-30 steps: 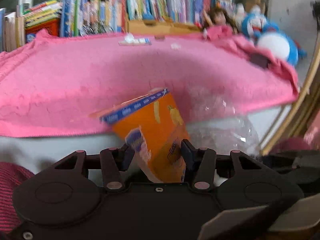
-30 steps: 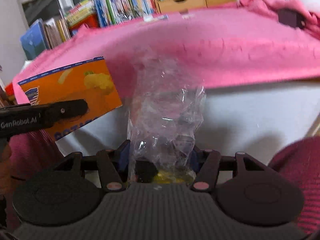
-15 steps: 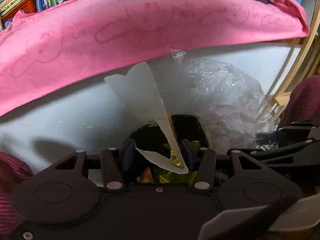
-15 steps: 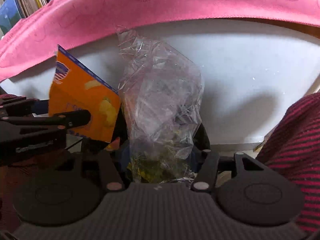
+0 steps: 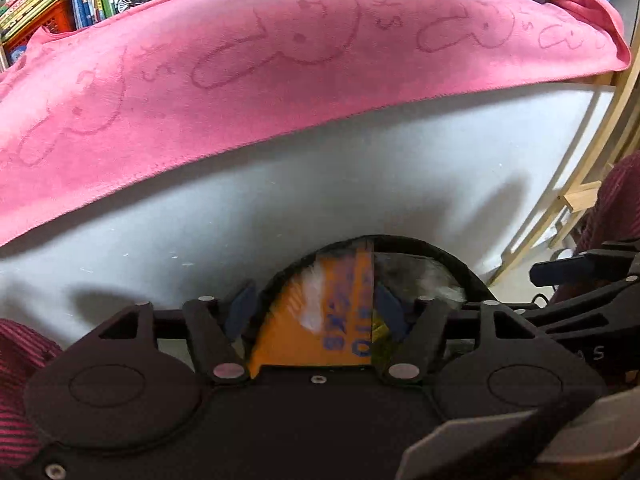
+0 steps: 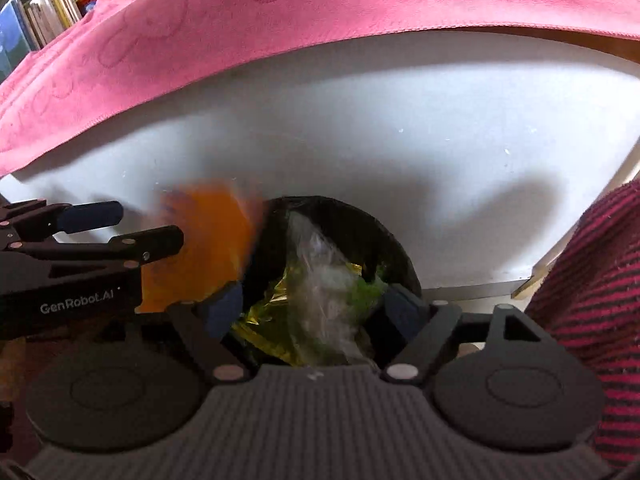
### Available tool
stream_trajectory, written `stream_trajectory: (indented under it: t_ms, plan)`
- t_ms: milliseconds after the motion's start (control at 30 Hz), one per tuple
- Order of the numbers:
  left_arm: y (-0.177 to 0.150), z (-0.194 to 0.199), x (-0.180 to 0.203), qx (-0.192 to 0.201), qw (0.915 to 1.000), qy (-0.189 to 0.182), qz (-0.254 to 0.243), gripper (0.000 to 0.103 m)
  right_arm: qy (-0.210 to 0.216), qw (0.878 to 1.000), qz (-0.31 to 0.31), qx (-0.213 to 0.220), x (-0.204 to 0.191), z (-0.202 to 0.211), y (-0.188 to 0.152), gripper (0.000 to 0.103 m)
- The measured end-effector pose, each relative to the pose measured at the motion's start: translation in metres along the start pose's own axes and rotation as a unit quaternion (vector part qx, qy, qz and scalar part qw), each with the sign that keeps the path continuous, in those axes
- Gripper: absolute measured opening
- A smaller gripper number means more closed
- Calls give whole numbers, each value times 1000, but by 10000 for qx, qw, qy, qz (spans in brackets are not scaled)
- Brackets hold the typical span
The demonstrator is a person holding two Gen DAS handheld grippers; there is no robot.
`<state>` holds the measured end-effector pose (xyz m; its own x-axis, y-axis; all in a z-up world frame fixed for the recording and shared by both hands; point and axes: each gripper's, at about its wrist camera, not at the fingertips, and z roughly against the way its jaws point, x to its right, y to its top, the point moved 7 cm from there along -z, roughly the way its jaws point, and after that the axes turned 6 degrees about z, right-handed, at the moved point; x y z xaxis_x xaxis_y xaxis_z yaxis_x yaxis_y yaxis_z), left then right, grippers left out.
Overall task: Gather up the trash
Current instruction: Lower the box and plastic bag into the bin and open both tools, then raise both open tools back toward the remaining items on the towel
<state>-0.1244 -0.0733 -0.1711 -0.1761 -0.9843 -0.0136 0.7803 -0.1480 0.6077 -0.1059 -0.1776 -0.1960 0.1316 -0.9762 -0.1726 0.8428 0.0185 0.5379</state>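
You hold both claws over the black bin [image 6: 392, 248] below the tabletop edge so the trash falls in: left claw [image 5: 316, 312] is opening around the orange box [image 5: 320, 332], right claw [image 6: 312, 312] opening around the clear bag [image 6: 320, 280].

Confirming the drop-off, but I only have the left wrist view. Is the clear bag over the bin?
Observer: Yes. In the right wrist view the clear bag sits over the black bin, between the right gripper jaws, which are opening, with the pads off it.
Operator: What else is in there?
Observer: A gold foil wrapper and something green under the bag.
Operator: And my orange box?
Observer: From that side the orange box is a blur at the bin's left rim, beside the left gripper, whose jaws are opening. I cannot tell if it clears the rim.
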Motion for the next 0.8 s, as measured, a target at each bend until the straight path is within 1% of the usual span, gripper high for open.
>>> stream_trajectory:
  t_ms: [300,433,533,633,700,800]
  plan:
    - [12,9,-14,228,9996,80,152,72,57,9999,-68,118,-1,5,0,88]
    - [20,17,-18,340,9992,82,204,72,108,9994,25,327,5,19,6,88]
    - [28,30,-15,442,9987,-41,232,73,357,9965,216,728,6,34,20,88]
    - [41,46,-13,567,9976,-283,289,73,539,9899,449,1231,3,58,40,89]
    - [54,58,-13,706,9958,-465,350,73,536,9848,545,1562,3,75,56,91]
    - [73,77,-16,993,9922,-624,414,74,416,9767,554,2031,8,99,79,93]
